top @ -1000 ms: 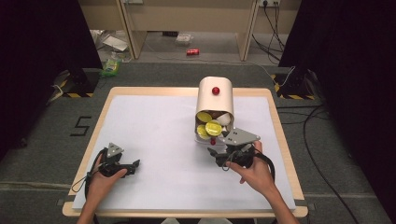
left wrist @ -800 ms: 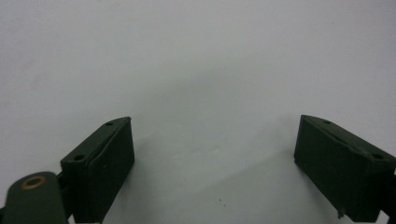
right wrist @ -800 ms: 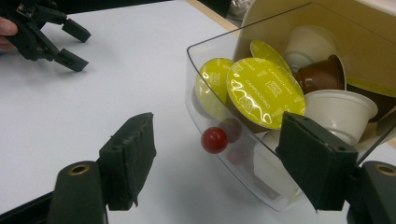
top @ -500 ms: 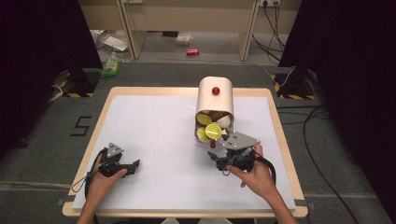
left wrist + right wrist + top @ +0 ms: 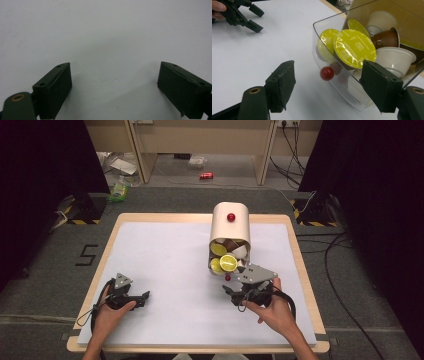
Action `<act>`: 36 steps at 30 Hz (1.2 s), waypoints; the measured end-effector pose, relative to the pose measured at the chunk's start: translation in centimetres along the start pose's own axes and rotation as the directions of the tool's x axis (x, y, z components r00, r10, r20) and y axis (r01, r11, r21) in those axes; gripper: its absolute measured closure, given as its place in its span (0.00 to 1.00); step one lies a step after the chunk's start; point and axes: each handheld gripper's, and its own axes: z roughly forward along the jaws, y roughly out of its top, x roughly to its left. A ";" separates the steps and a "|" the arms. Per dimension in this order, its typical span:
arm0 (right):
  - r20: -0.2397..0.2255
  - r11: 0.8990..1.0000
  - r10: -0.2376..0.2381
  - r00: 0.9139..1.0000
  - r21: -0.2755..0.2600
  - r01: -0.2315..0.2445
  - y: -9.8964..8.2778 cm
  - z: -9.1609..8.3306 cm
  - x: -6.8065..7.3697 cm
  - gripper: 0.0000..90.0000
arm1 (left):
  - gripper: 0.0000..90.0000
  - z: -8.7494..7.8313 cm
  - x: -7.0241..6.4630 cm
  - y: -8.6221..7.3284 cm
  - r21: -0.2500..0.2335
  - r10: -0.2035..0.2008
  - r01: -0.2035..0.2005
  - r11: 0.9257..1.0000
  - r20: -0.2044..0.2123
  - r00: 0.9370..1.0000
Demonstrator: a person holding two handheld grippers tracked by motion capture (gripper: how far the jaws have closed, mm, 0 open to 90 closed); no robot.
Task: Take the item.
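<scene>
Behind clear drawer [image 5: 332,82], capsules [image 5: 354,48] partly hidden

Count: 3 yellow-lidded capsules [image 5: 354,48], 2 white capsules [image 5: 395,60], 1 brown capsule [image 5: 385,38], 1 clear drawer [image 5: 337,82] with 1 red knob [image 5: 327,73], 2 grippers [image 5: 235,296].

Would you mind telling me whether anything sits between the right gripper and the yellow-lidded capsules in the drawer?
Yes: the drawer's clear front wall, with its red knob, stands between the open right gripper and the yellow-lidded capsules.
</scene>
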 end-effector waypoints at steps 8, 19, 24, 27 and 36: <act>-0.003 1.000 0.003 1.000 0.005 -0.003 0.0 -0.1 0.2 0.32 | 0.13 0.0 0.0 0.0 0.000 0.000 0.000 1.000 0.000 1.000; -0.004 1.000 -0.005 1.000 0.016 0.005 0.0 -0.1 0.3 0.32 | 0.13 0.0 0.0 0.0 0.000 0.000 0.000 1.000 0.000 1.000; -0.007 1.000 -0.005 1.000 0.021 0.005 0.1 -0.1 0.3 0.32 | 0.13 0.0 0.0 0.0 0.000 0.000 0.000 1.000 0.000 1.000; -0.010 1.000 -0.003 1.000 0.022 0.003 0.1 -0.1 0.3 0.32 | 0.13 0.0 0.0 0.0 0.000 0.000 0.000 1.000 0.000 1.000; -0.016 1.000 0.002 1.000 0.021 -0.002 0.1 -0.1 0.3 0.32 | 0.13 0.0 0.0 0.0 0.000 0.001 -0.001 1.000 0.000 1.000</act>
